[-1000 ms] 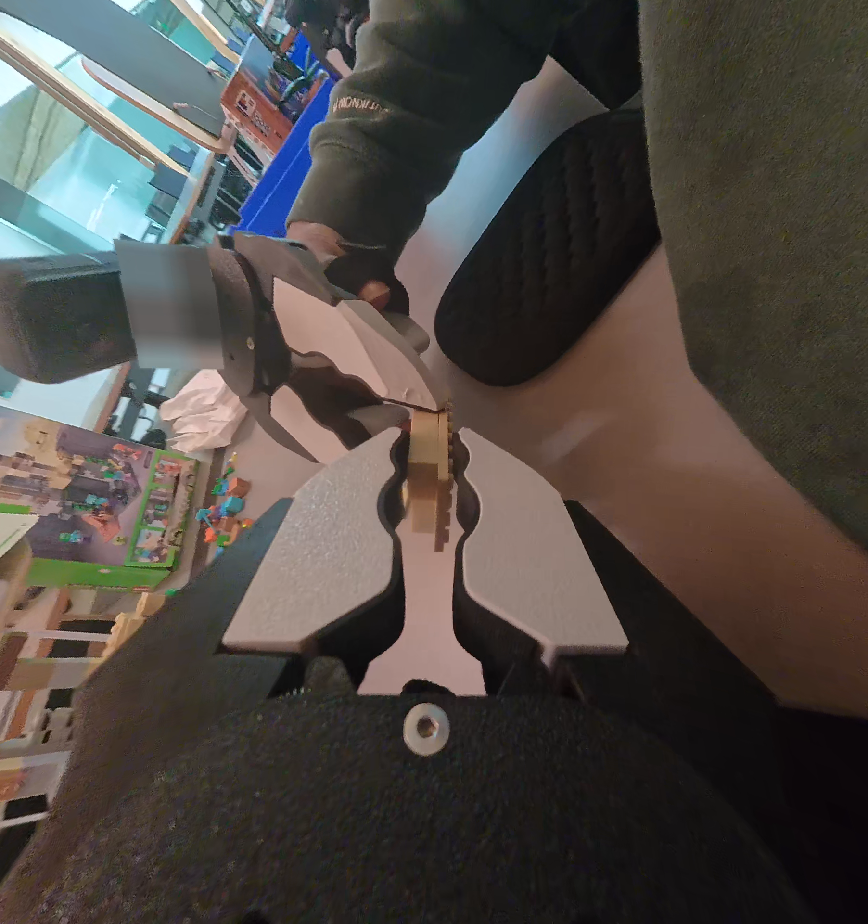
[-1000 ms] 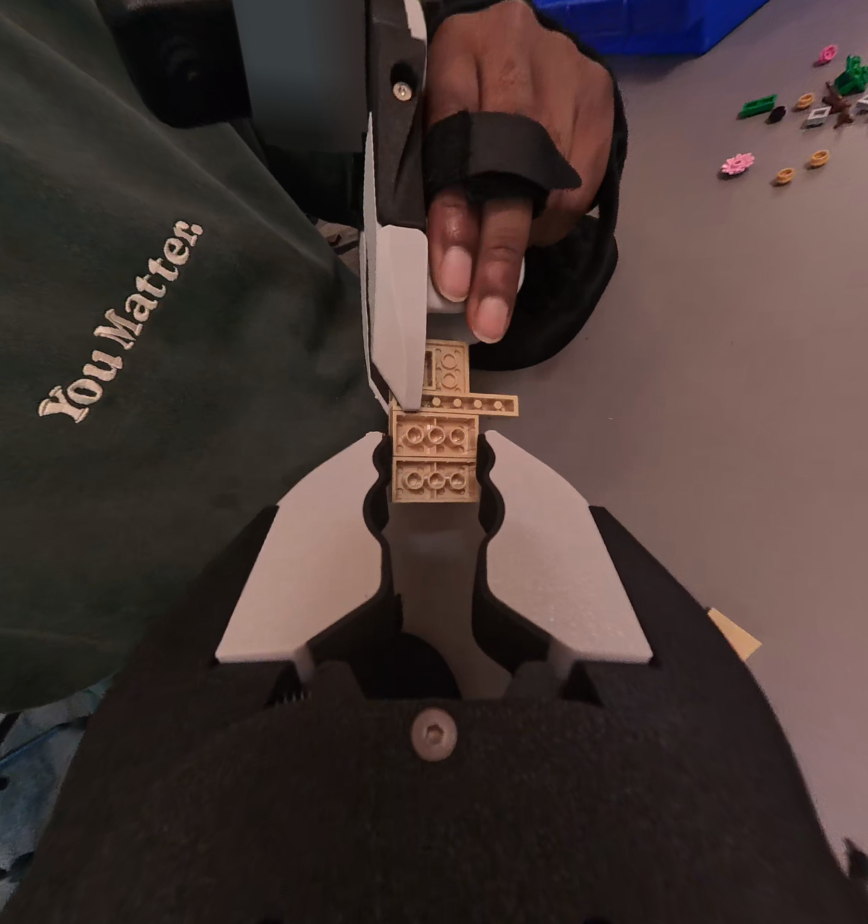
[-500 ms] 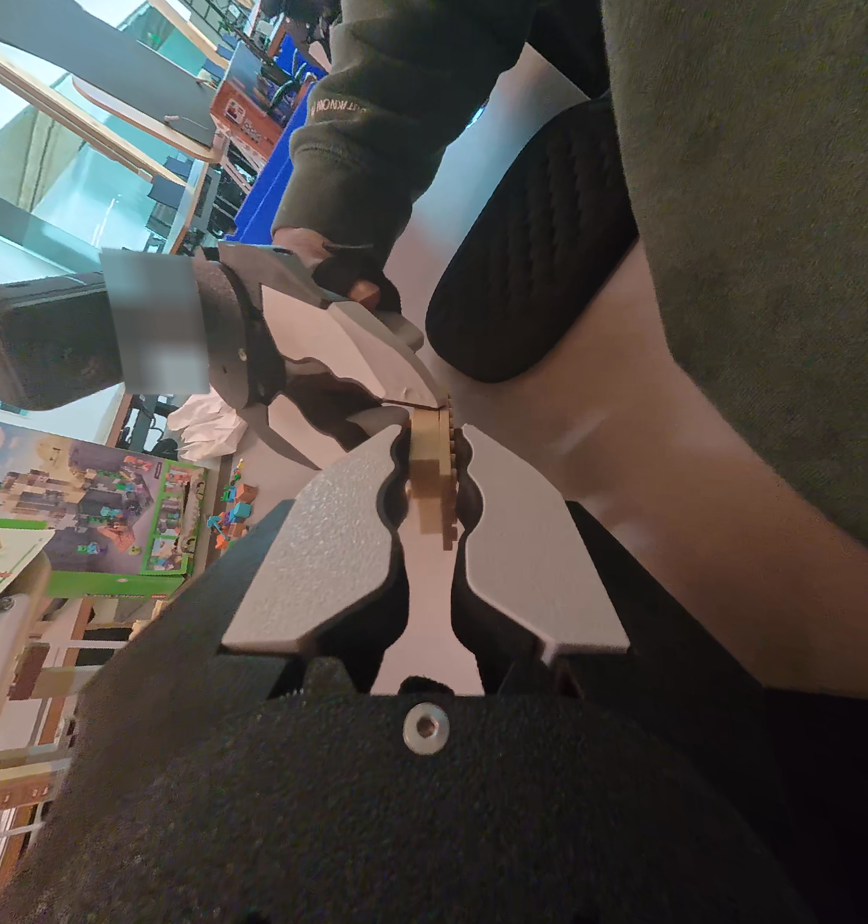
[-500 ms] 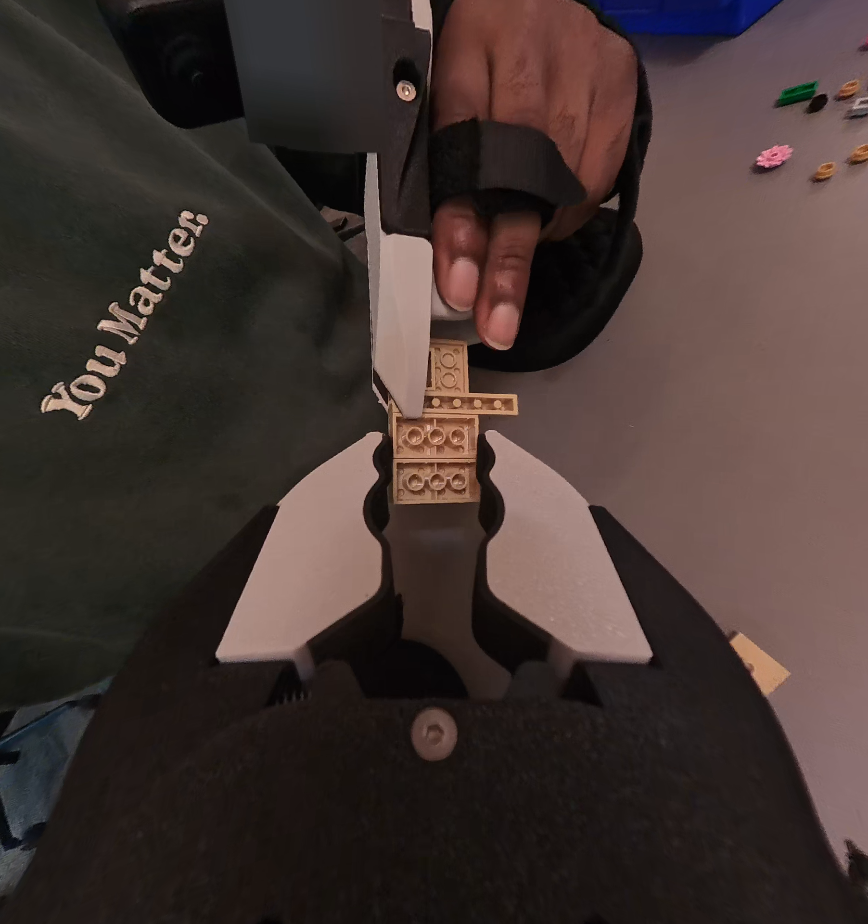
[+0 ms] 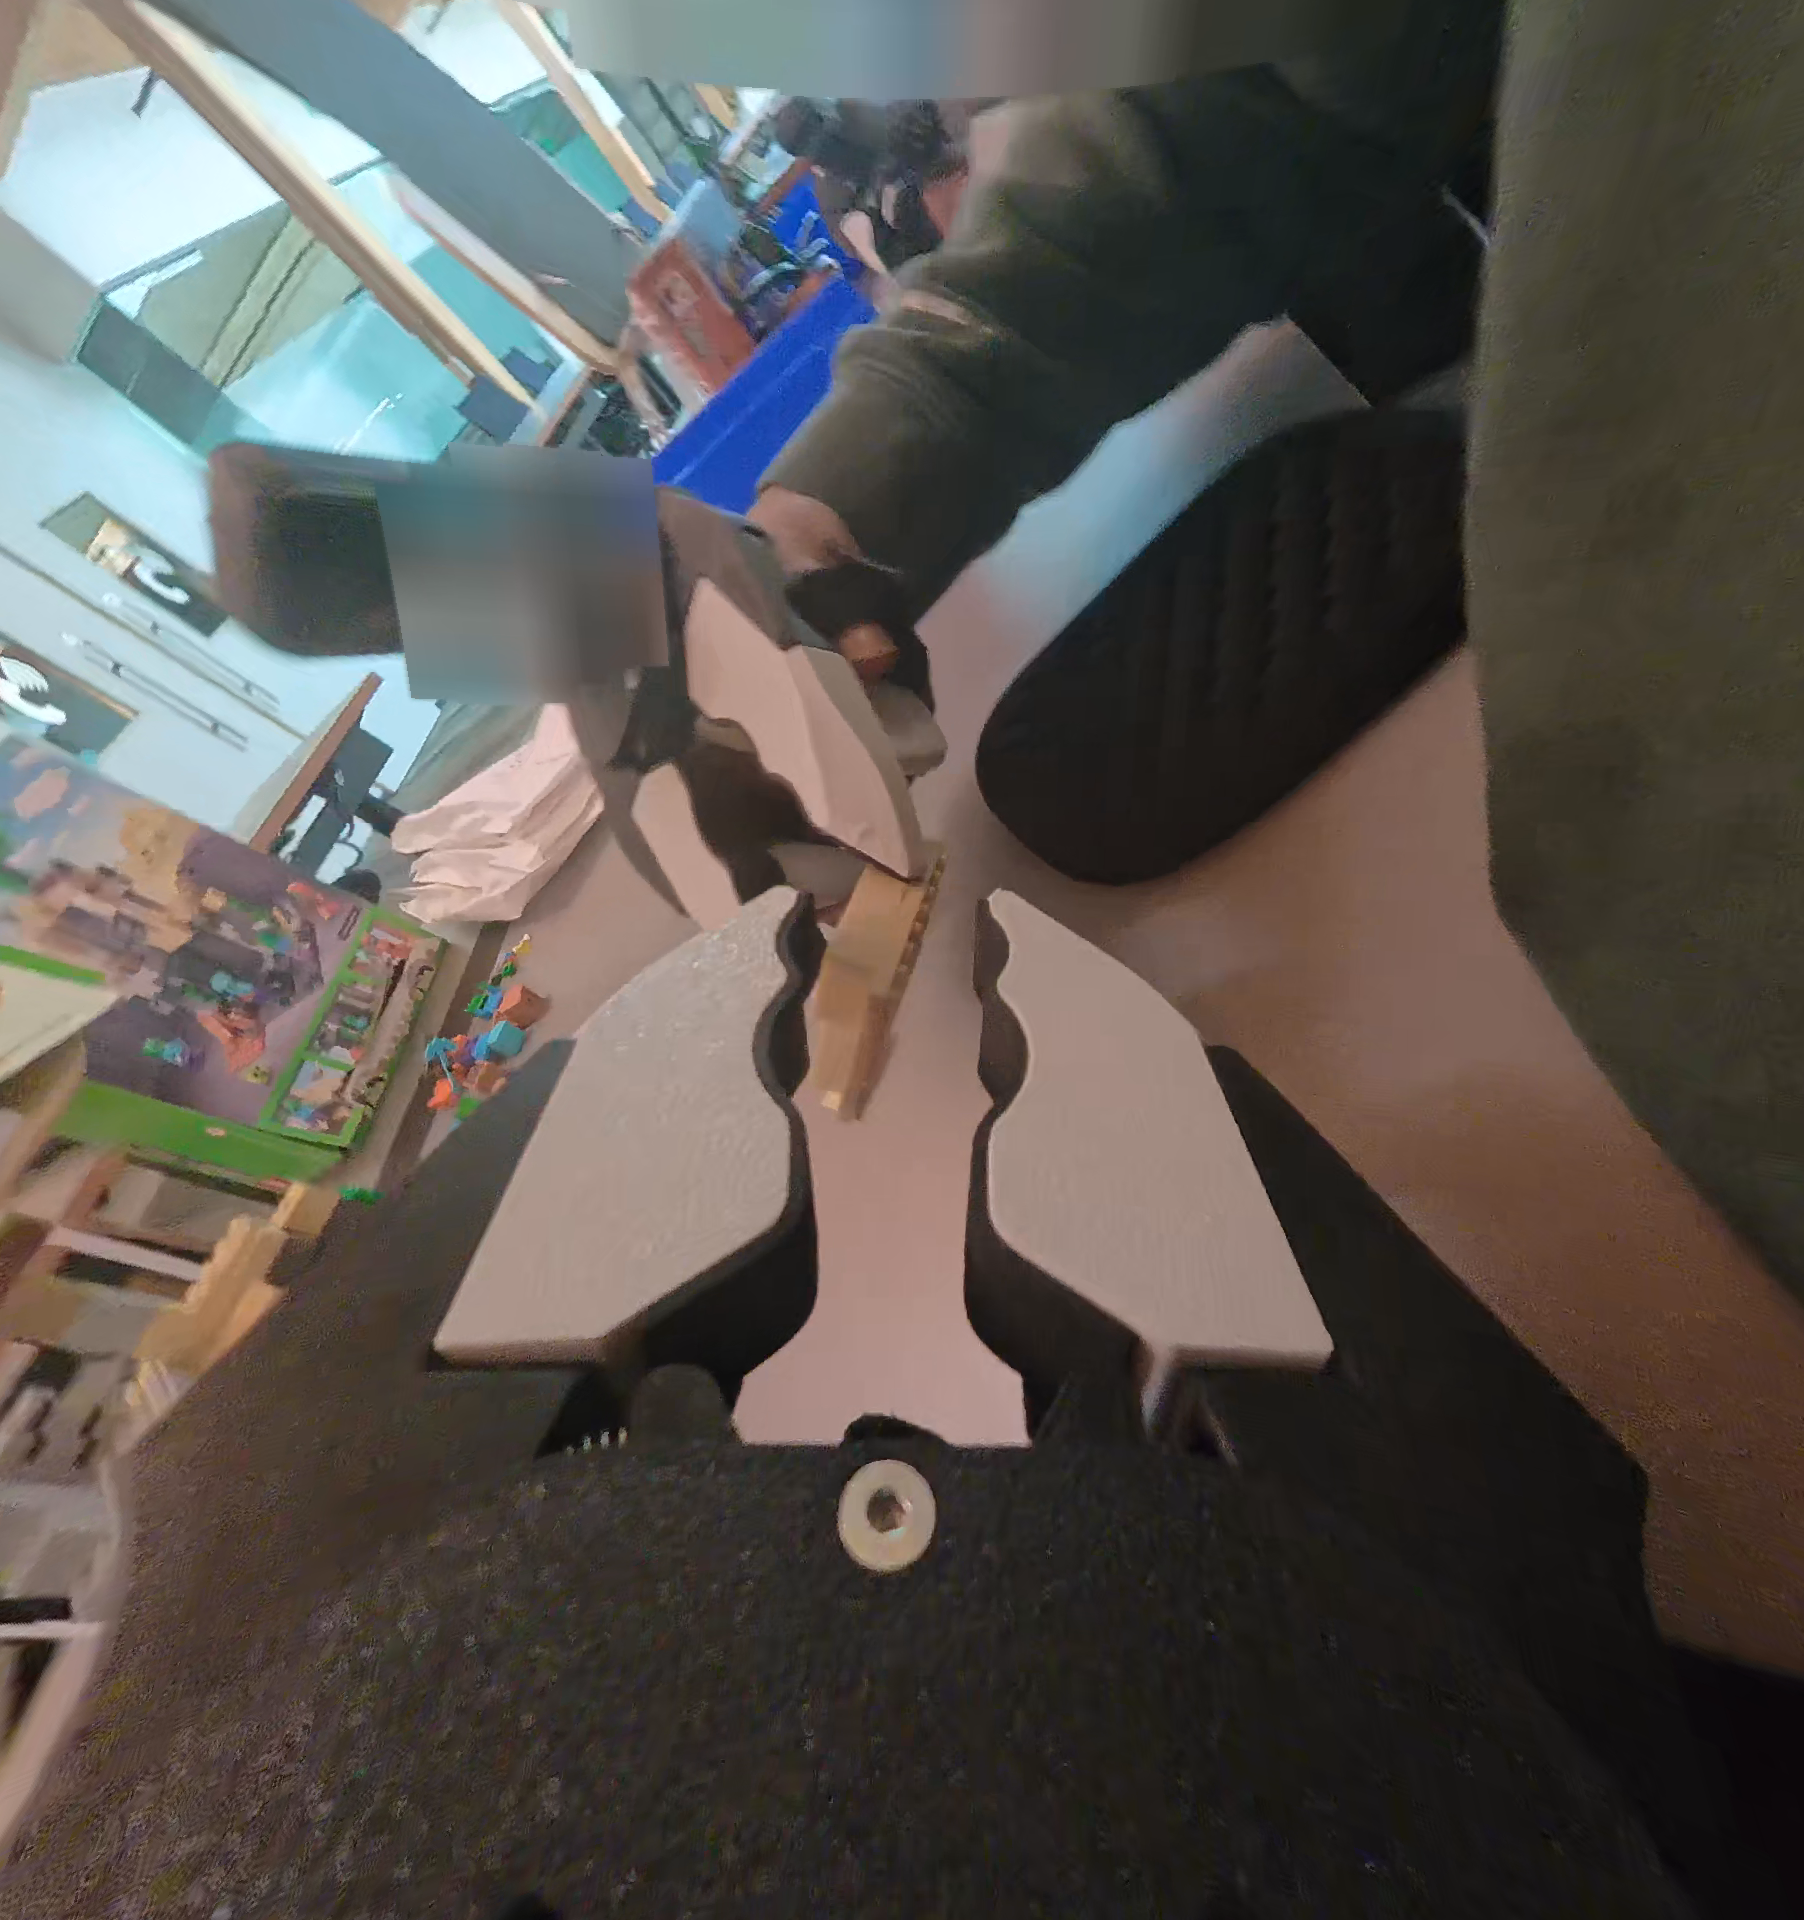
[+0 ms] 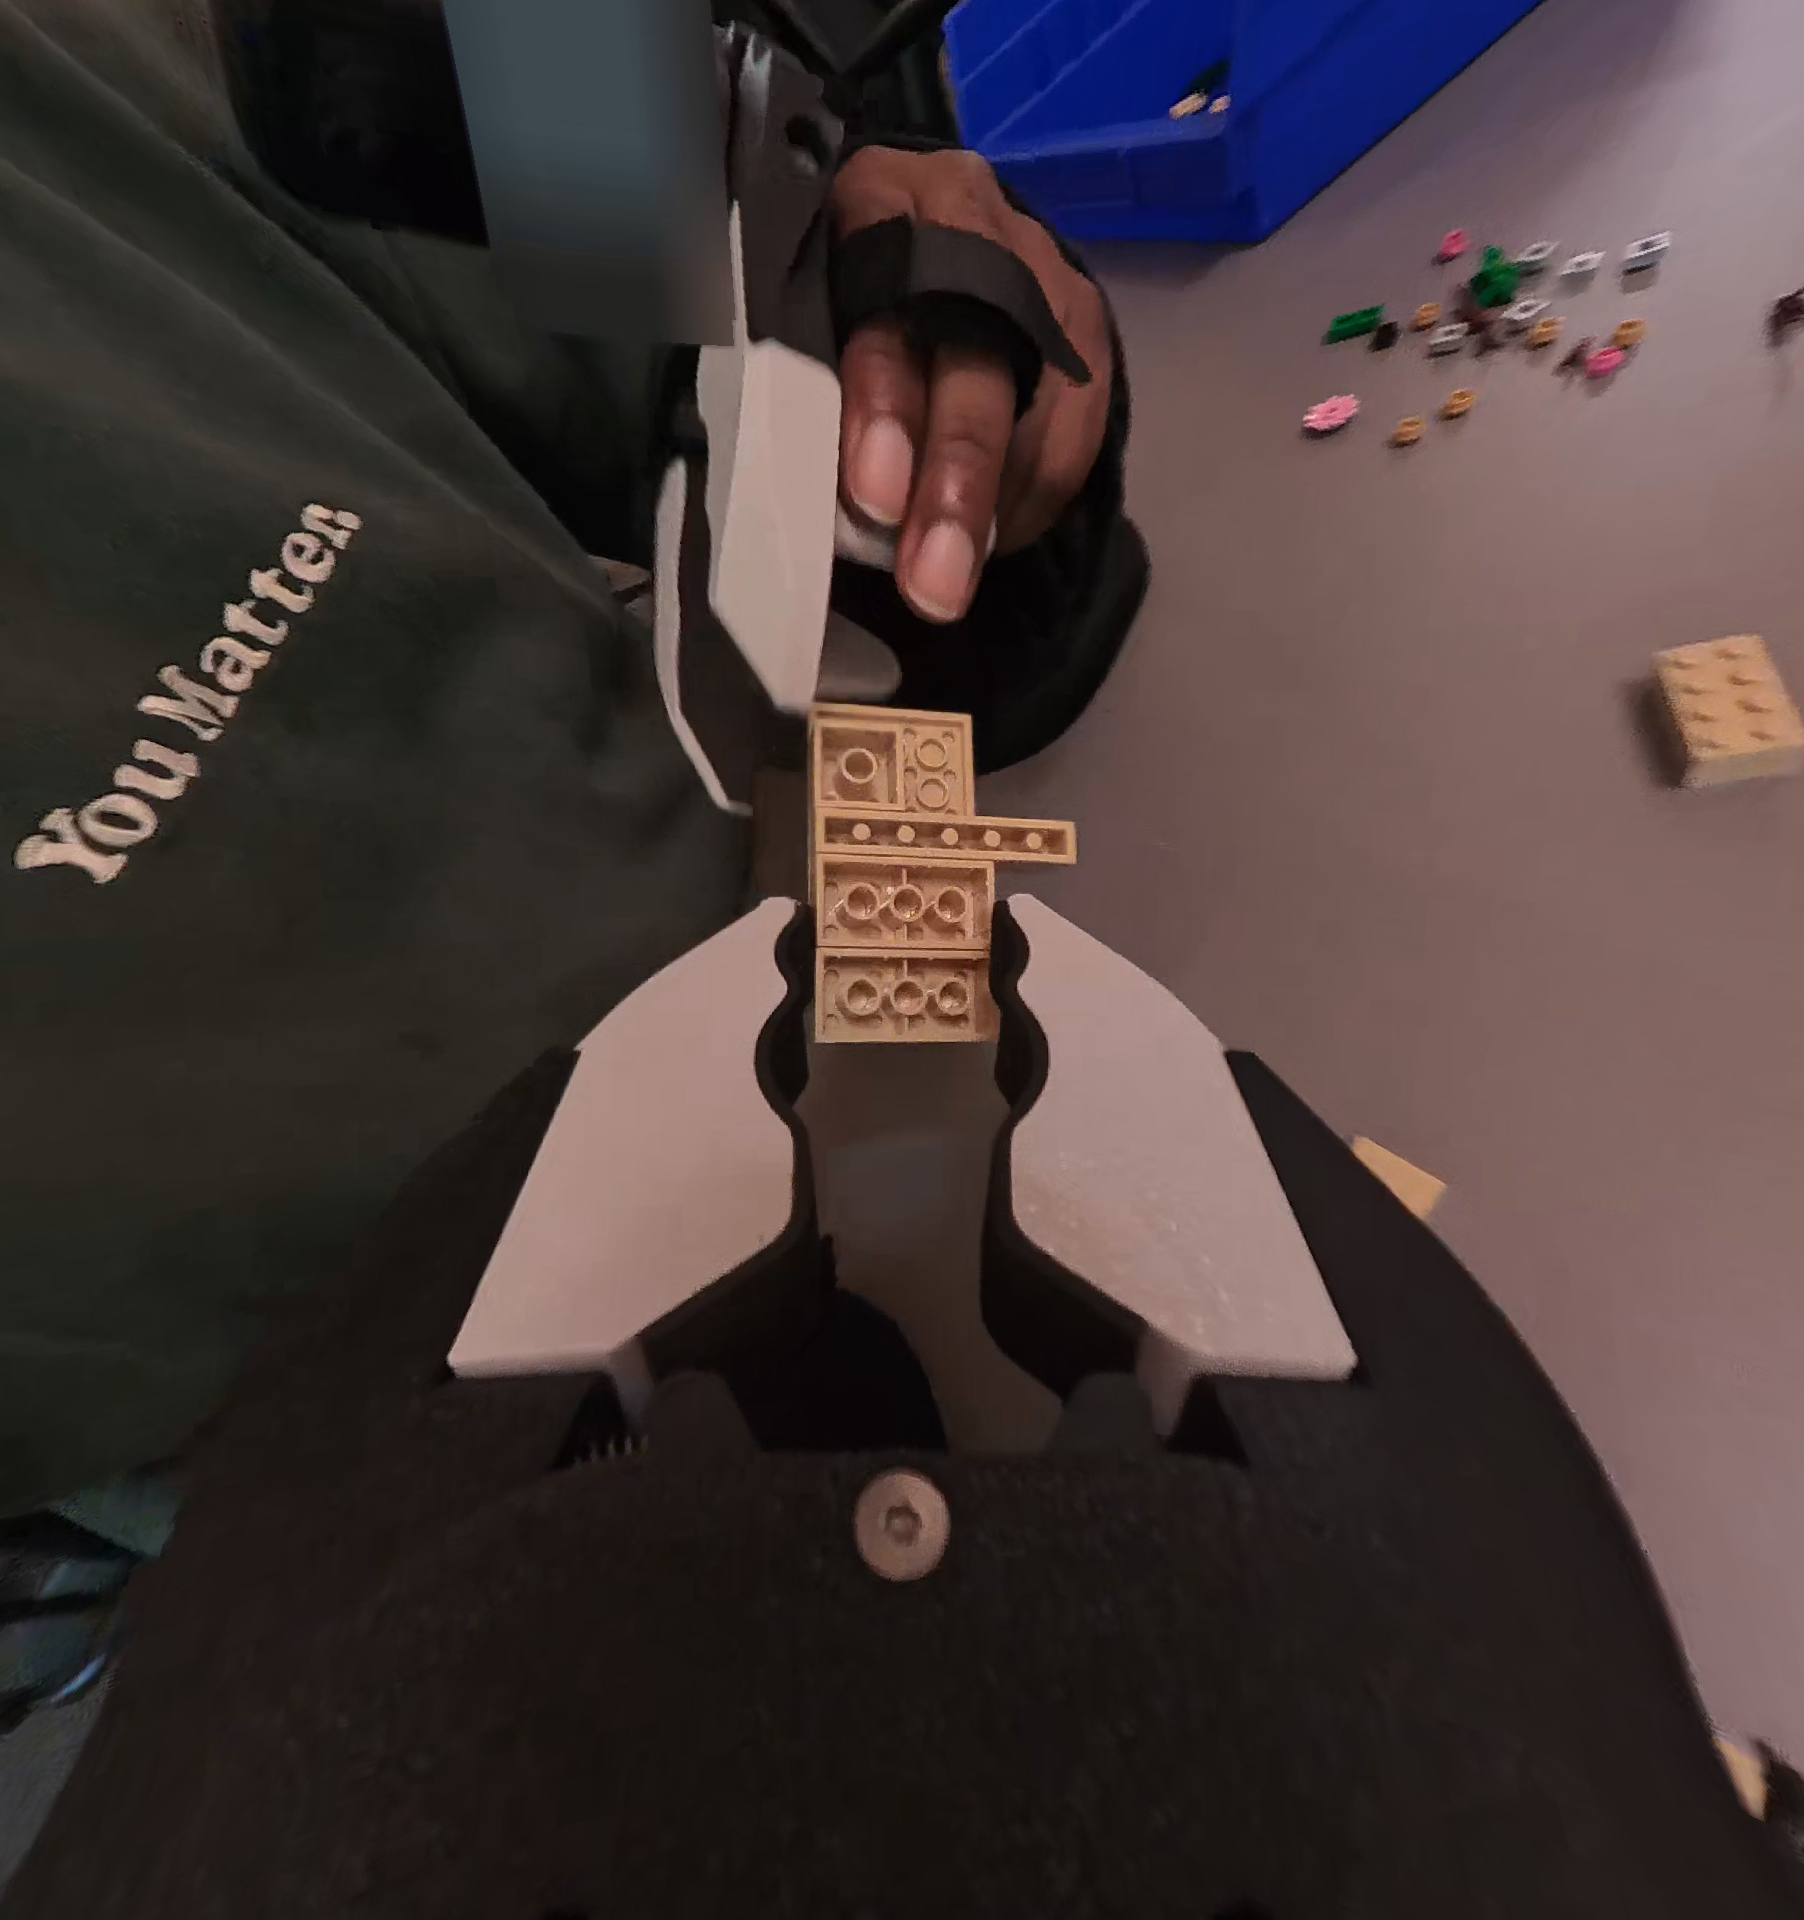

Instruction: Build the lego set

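A tan brick assembly (image 6: 903, 904), made of several plates and bricks seen from the underside, is clamped between the fingers of my right gripper (image 6: 898, 914), which is shut on its lower bricks. My left gripper (image 6: 763, 717) hangs just above the assembly's top edge, apart from it. In the left wrist view my left gripper (image 5: 887, 914) is open, with the assembly (image 5: 867, 997) edge-on between its jaws and a gap on both sides. The right gripper (image 5: 877, 852) holds the assembly from the far side.
A blue bin (image 6: 1189, 104) stands at the back, with small loose pieces (image 6: 1480, 322) and a tan block (image 6: 1724, 717) on the grey table. The set's box (image 5: 181, 966), coloured pieces (image 5: 482, 1049) and a black cushion (image 5: 1220, 665) lie around. A person's green sweater (image 6: 202, 623) fills the left. The grippers are tip to tip, or close to it. The tan block (image 6: 1724, 717) is about 15 centimetres from my right fingertips.
My left gripper has opened, let go of the tan assembly and drawn back from it. My right gripper keeps its hold on the assembly.
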`<state>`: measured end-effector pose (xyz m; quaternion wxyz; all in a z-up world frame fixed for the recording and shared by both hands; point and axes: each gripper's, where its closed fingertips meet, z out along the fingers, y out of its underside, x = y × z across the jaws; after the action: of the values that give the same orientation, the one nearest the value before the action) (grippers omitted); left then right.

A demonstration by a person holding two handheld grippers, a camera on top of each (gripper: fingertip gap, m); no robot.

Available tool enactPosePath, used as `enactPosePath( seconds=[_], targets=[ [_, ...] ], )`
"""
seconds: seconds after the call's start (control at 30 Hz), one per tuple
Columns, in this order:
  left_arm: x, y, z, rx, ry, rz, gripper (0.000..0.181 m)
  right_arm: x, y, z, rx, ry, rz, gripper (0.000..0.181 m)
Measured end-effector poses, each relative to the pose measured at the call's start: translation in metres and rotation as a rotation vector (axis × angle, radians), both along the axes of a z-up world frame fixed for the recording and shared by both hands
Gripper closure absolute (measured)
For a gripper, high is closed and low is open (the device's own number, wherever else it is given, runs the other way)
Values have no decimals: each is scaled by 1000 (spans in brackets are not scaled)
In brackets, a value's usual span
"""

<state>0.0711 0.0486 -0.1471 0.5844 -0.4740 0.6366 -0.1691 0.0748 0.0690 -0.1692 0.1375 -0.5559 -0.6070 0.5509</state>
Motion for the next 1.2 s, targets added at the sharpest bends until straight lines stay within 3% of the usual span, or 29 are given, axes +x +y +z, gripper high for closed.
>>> enactPosePath(
  seconds=[0.13, 0.27, 0.4, 0.63, 0.83, 1.2],
  targets=[
    [-14, 25, 20, -138, -175, 75, 161, 6, 23, -4, 123, -12, -104, 149],
    [-35, 66, 29, -247, -315, 245, 173, 7, 44, -20, 330, -80, -194, 148],
    [-55, 100, 28, -322, -393, 407, 181, -2, 49, -28, 443, -90, -215, 148],
    [-88, 137, 7, -345, -384, 659, 181, -13, 56, -50, 557, -164, -189, 148],
    [-100, 140, -7, -355, -366, 690, 181, -17, 50, -64, 622, -198, -149, 148],
    [-90, 134, -27, -357, -267, 650, 180, -16, 44, -72, 693, -215, -94, 148]
  ],
)
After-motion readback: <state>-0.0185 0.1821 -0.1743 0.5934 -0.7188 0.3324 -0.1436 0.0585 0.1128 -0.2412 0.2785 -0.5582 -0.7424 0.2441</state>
